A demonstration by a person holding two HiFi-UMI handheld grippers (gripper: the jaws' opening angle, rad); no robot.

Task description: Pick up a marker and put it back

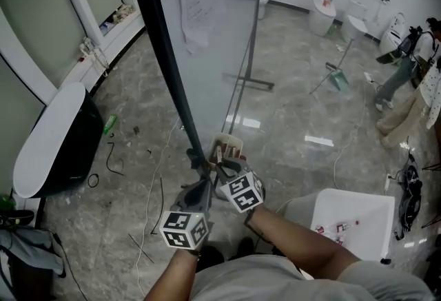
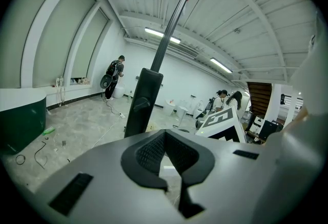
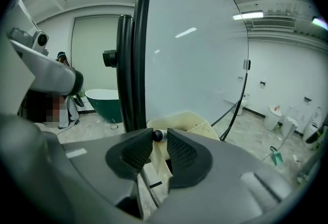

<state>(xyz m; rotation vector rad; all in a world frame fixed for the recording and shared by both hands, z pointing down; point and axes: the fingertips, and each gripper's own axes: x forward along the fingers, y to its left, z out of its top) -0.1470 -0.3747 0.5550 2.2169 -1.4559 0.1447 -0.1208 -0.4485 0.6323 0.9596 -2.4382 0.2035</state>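
Observation:
A cream marker holder (image 1: 229,143) hangs at the whiteboard's lower edge, beside the black frame post (image 1: 169,72). In the right gripper view a marker (image 3: 158,136) with a dark end and a white body sticks out of the holder (image 3: 192,121) towards me. My right gripper (image 3: 159,142) has this end between its fingertips, and it fills the narrow gap. In the head view the right gripper (image 1: 222,159) reaches into the holder. My left gripper (image 1: 206,174) hovers just below and left of it, close to the post (image 2: 145,100). Its (image 2: 165,135) fingertips meet with nothing between them.
The whiteboard (image 1: 213,31) stands on a thin metal stand (image 1: 244,79). A dark green tub with a white rim (image 1: 55,141) sits at the left, with cables (image 1: 114,158) on the floor. A white table (image 1: 355,220) is at the lower right, and people (image 1: 413,65) stand far right.

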